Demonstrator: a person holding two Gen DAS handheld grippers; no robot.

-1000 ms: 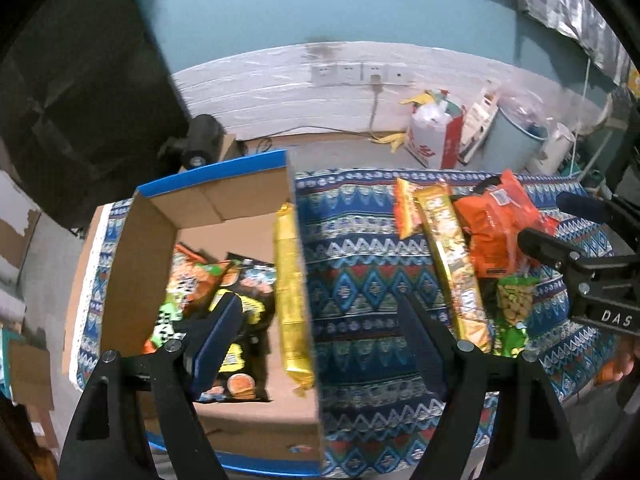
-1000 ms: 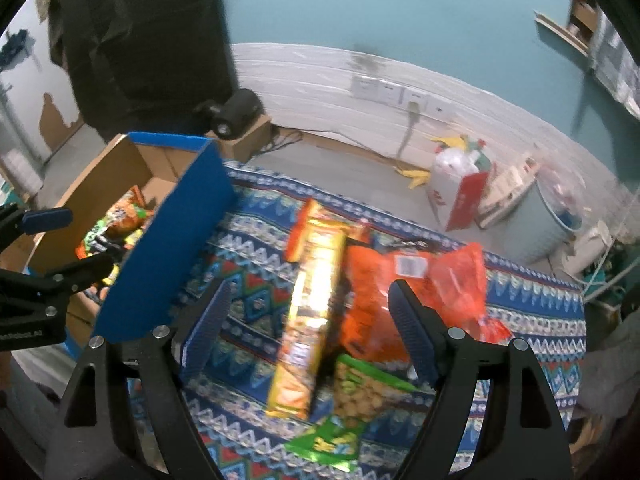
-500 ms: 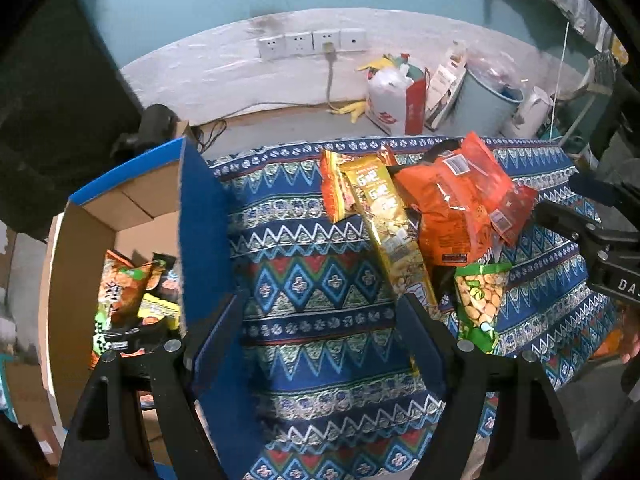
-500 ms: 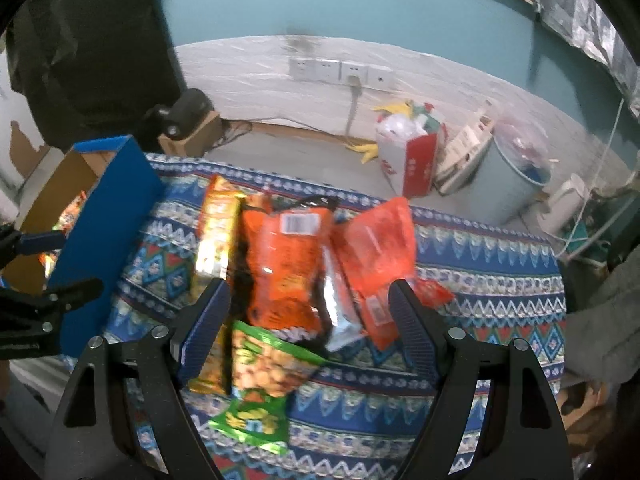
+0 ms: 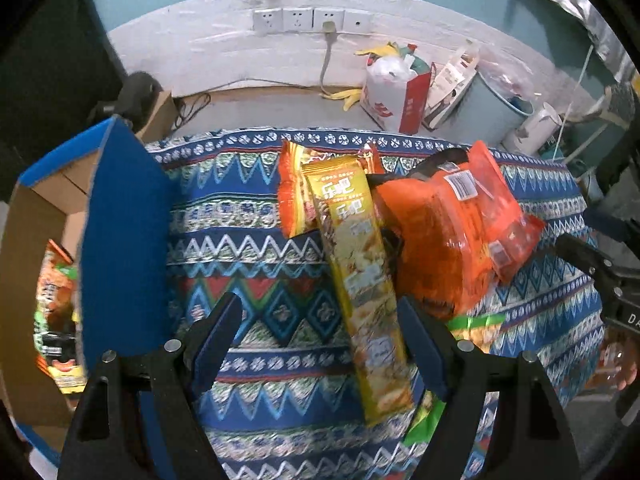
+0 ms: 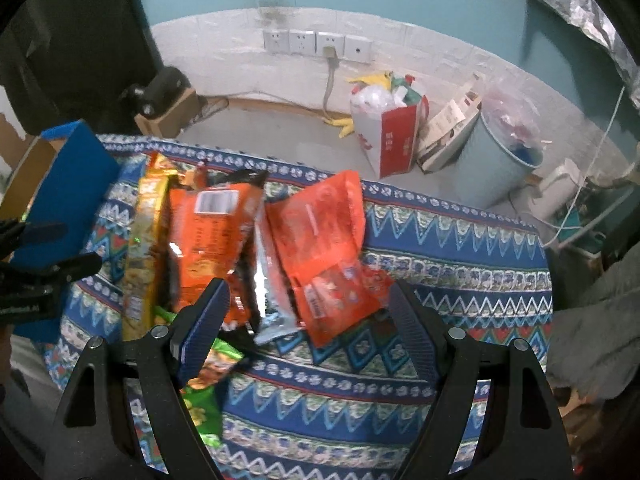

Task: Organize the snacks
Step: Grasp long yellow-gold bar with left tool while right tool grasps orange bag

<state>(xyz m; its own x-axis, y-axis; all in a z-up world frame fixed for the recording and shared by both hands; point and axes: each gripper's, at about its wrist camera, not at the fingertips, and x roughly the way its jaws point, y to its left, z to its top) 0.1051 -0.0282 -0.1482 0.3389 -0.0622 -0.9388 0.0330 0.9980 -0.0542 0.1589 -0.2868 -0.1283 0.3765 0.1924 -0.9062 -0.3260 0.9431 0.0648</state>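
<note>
A pile of snack packs lies on the patterned cloth (image 5: pixel 248 264). My left gripper (image 5: pixel 320 340) hangs open just above it. The long yellow pack (image 5: pixel 356 280) runs between its fingers, nearer the right one, untouched. Orange packs (image 5: pixel 440 232) and a green pack (image 5: pixel 476 328) lie to the right. The cardboard box with a blue flap (image 5: pixel 120 240) stands at the left, with snacks (image 5: pixel 56 300) inside. My right gripper (image 6: pixel 308 320) is open over the orange-red pouch (image 6: pixel 320 248), a silver pack (image 6: pixel 272 308) and an orange pack (image 6: pixel 212 240). The same yellow pack (image 6: pixel 144 248) and green pack (image 6: pixel 208 380) lie to its left.
Beyond the table's far edge on the floor stand a red-and-white bag (image 6: pixel 384 136), a pale blue bin (image 6: pixel 496 160) and a small carton with a dark object (image 6: pixel 168 100). Wall sockets (image 6: pixel 316 46) sit behind. A grey sleeve (image 6: pixel 592 320) is at the right.
Both grippers have moved right, away from the box, and come lower over the snack pile. The box has slid to the left edge of both views. Both stay open.
</note>
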